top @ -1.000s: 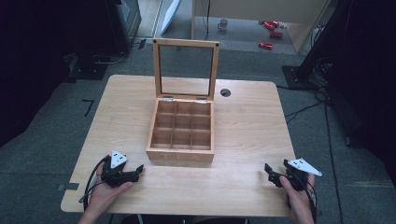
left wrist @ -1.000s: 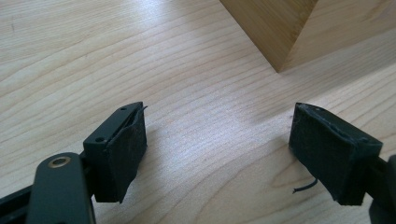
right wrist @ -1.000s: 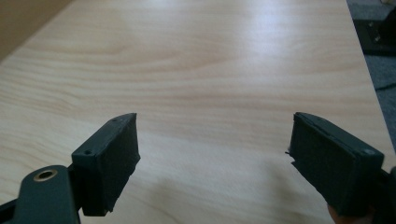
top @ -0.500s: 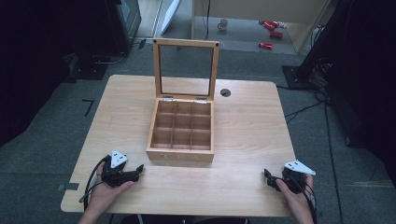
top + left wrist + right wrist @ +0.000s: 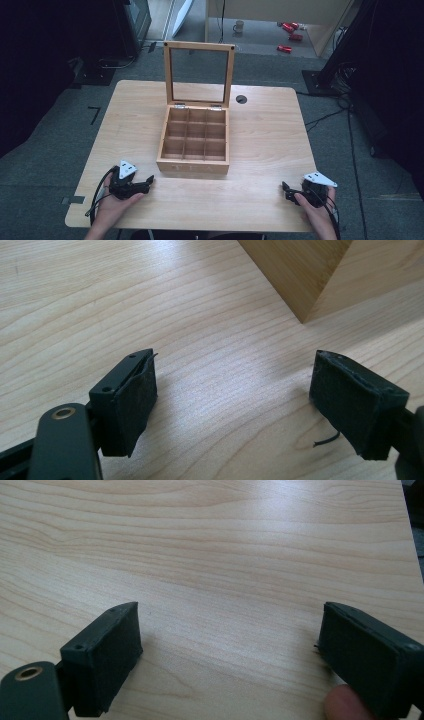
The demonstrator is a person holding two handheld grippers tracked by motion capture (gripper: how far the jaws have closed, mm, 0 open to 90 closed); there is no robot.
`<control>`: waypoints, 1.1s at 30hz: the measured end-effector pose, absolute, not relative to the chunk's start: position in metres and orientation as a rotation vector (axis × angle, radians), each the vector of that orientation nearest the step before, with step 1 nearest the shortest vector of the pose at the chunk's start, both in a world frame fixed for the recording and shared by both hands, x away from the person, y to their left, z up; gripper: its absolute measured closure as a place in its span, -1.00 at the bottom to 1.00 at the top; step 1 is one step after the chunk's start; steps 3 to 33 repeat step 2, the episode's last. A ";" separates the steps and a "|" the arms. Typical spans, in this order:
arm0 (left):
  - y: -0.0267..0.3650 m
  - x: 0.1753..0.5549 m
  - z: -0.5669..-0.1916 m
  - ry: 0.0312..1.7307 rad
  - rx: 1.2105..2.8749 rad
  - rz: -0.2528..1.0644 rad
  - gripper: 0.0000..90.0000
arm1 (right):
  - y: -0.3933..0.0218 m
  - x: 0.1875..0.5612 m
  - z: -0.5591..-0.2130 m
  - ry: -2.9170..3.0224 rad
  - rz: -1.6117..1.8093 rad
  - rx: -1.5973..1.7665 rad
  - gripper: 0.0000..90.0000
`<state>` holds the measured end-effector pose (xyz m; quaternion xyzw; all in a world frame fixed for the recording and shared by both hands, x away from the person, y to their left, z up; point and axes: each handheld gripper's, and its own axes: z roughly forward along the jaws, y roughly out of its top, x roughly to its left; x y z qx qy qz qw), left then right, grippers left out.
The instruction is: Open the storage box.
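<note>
While both hands sit low at the near edge of the table (image 5: 270,120), neither gripper holds anything.

Left gripper (image 5: 148,180): near-left part of the table, just off the front-left corner of the wooden box (image 5: 194,141). The left hand (image 5: 114,202) comes in from the bottom edge, palm cupped under the gripper body, forearm angled up and slightly right. Jaws point right, toward the box's front face. In the left gripper view (image 5: 232,405) the jaws stand wide apart, bare wood grain between them, and the box's front corner (image 5: 300,275) shows ahead at upper right, apart from the pads. A loose thread hangs off the right-hand pad.

Right gripper (image 5: 286,190): near-right part of the table, well apart from the box. The right hand (image 5: 315,212) comes up from the bottom edge, wrapped around the body, jaws pointing left across the table. The grey three-cornered plate sits on top. In the right gripper view (image 5: 230,652) the jaws are spread wide over bare tabletop; a fingertip shows at the bottom edge, beside the right-hand pad.

Box: centre of the table, lid (image 5: 200,75) swung up and standing upright on the far-side hinges, glass pane in the frame. Inside is a three-by-three grid of compartments; they look empty.

Small round cable hole (image 5: 241,99) in the table, just right of the lid.
</note>
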<state>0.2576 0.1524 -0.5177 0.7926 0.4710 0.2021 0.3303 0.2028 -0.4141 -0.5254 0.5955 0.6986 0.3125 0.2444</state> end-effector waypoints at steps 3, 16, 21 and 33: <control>0.153 0.259 -0.518 1.249 2.063 0.535 -0.57 | -0.414 0.203 -0.525 1.908 0.853 1.625 -0.78; 0.153 0.259 -0.518 1.249 2.063 0.535 -0.57 | -0.414 0.203 -0.525 1.908 0.853 1.625 -0.78; 0.153 0.259 -0.518 1.249 2.063 0.535 -0.57 | -0.414 0.203 -0.525 1.908 0.853 1.625 -0.78; 0.153 0.259 -0.518 1.249 2.063 0.535 -0.57 | -0.414 0.203 -0.525 1.908 0.853 1.625 -0.78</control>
